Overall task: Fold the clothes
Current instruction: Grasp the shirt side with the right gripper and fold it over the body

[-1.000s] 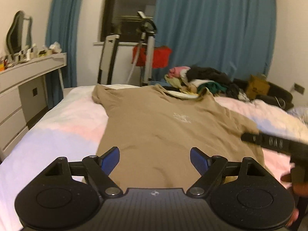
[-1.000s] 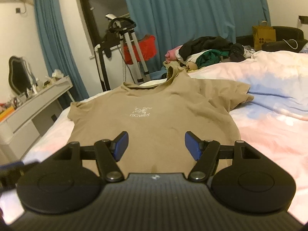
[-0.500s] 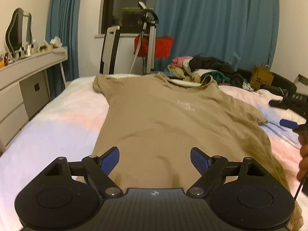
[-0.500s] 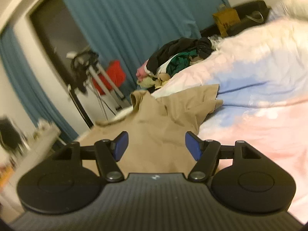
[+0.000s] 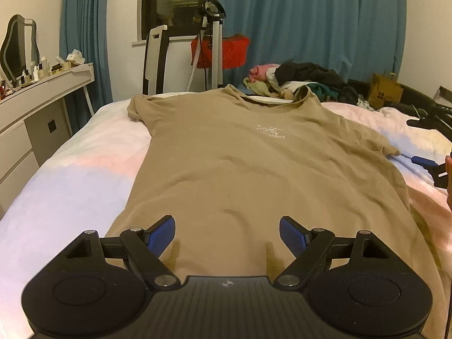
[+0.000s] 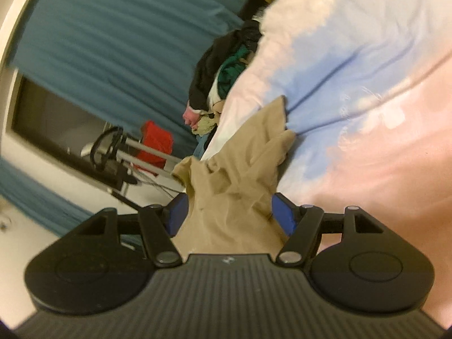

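A tan T-shirt lies flat, front up, on the bed, collar at the far end. My left gripper hovers open just over the hem, nothing between its blue pads. In the right wrist view the camera is rolled onto its side. The shirt's right sleeve runs bunched between the fingers of my right gripper, whose jaws stand wide apart around the cloth. In the left wrist view the right gripper shows at the far right, beside the sleeve tip.
The pink and blue bed cover lies under the shirt. A pile of clothes sits beyond the collar. A white dresser stands left, a stand with a red item behind, a brown bag at the right.
My right gripper has swung off the shirt's front to the right sleeve and rolled sideways; the sleeve now sits between its fingers. The left gripper has edged closer to the hem.
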A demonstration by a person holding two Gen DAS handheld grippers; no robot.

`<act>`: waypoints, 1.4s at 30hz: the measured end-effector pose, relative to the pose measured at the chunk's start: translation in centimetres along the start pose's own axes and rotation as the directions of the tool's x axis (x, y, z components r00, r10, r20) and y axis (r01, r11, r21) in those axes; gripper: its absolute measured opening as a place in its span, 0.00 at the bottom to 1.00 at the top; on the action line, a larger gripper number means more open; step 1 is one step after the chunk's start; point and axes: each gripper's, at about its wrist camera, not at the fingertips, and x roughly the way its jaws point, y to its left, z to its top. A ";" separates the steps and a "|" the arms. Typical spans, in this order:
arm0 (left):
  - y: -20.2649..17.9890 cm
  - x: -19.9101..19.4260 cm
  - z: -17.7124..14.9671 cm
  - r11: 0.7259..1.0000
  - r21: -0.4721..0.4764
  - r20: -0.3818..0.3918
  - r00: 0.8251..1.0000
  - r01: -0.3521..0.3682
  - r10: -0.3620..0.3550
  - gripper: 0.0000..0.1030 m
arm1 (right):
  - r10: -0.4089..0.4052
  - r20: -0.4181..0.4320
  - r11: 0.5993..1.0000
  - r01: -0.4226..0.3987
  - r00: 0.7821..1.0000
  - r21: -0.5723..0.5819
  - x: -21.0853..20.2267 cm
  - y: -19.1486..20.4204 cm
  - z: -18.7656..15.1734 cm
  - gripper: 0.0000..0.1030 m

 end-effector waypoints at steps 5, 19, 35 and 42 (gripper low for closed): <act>-0.1 0.9 -0.2 1.000 -0.004 -0.018 1.000 -0.006 0.006 0.80 | 0.065 -0.031 0.977 -0.057 0.997 0.206 2.3 -4.4 1.7 0.66; -0.4 4.8 1.4 1.000 -0.024 0.003 1.000 -0.010 0.010 0.80 | 0.074 -0.060 0.995 -0.069 0.995 0.077 12.0 -3.3 1.1 0.64; 1.0 9.5 2.3 1.000 -0.010 0.012 1.000 -0.012 0.013 0.80 | -0.199 0.139 0.965 0.219 0.970 -0.145 16.2 1.5 5.1 0.08; 1.2 7.0 3.0 0.994 0.063 0.097 0.992 -0.093 0.086 0.80 | -0.204 0.268 0.862 0.302 0.942 -0.406 13.6 9.9 6.7 0.07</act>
